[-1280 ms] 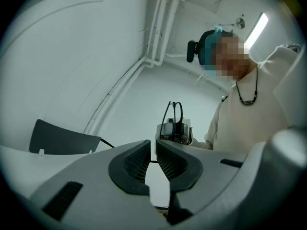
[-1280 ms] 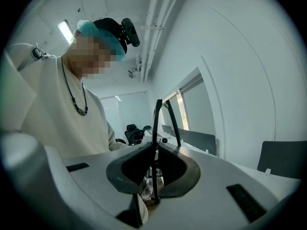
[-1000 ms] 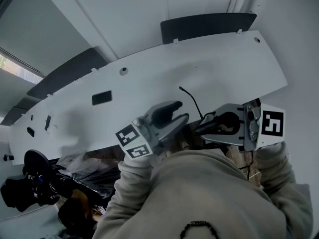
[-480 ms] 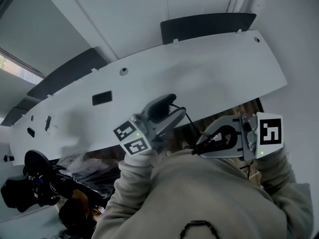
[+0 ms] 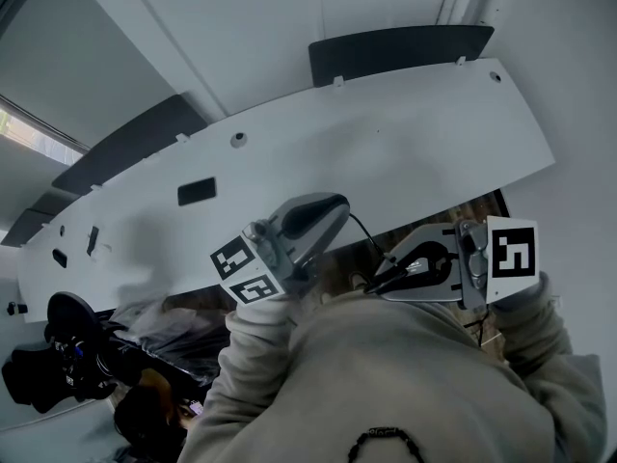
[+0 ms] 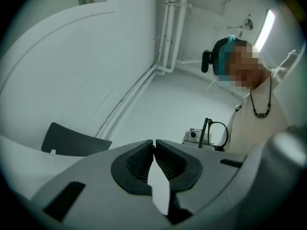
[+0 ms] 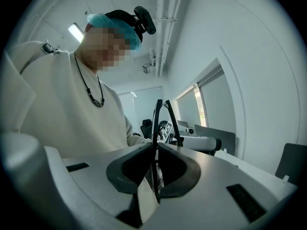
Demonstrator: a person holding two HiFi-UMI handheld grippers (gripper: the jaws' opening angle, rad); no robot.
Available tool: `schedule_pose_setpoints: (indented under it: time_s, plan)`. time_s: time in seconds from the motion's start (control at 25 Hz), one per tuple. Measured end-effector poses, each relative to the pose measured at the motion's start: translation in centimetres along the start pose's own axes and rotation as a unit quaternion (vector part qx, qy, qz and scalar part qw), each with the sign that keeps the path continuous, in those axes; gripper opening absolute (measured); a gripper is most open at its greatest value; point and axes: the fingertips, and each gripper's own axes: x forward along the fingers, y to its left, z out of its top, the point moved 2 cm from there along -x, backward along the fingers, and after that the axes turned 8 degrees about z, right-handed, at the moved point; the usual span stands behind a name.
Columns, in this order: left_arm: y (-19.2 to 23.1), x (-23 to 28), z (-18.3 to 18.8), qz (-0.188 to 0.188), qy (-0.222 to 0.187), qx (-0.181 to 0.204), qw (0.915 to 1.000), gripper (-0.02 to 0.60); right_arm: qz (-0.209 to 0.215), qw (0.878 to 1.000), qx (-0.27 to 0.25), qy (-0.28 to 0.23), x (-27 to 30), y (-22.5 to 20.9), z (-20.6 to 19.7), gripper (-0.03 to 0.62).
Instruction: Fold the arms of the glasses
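A long white panel (image 5: 386, 133) and pale walls fill the background. The right gripper (image 7: 156, 148) is clamped on the black glasses (image 7: 159, 116), held before the person's chest. Near them, the left gripper (image 6: 154, 143) has just closed — jaws together, nothing between.

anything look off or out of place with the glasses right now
Nothing looks damaged or dropped. The glasses are pinched edge-on in the right gripper, in mid-air, with one arm sticking out toward the left gripper, whose jaws have just closed with nothing between them, short of the glasses.
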Motion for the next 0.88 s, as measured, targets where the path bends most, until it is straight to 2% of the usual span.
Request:
schedule_pose_setpoints:
  time_s: [0.16, 0.52, 0.88]
  plan:
    - [-0.7, 0.1, 0.0, -0.028, 0.003, -0.009, 0.9996, 0.02, 0.005, 1.0, 0.008, 0.003, 0.3, 0.2, -0.5, 0.058]
    - [-2.0, 0.3, 0.6, -0.049, 0.009, 0.012, 0.9987, 0.018, 0.008, 1.0, 0.022, 0.007, 0.0, 0.0, -1.0, 0.058]
    - [-3.7, 0.7, 0.9, -0.091, 0.008, 0.015, 0.9957, 0.018, 0.018, 0.999, 0.043, 0.016, -0.3, 0.0, -1.9, 0.058]
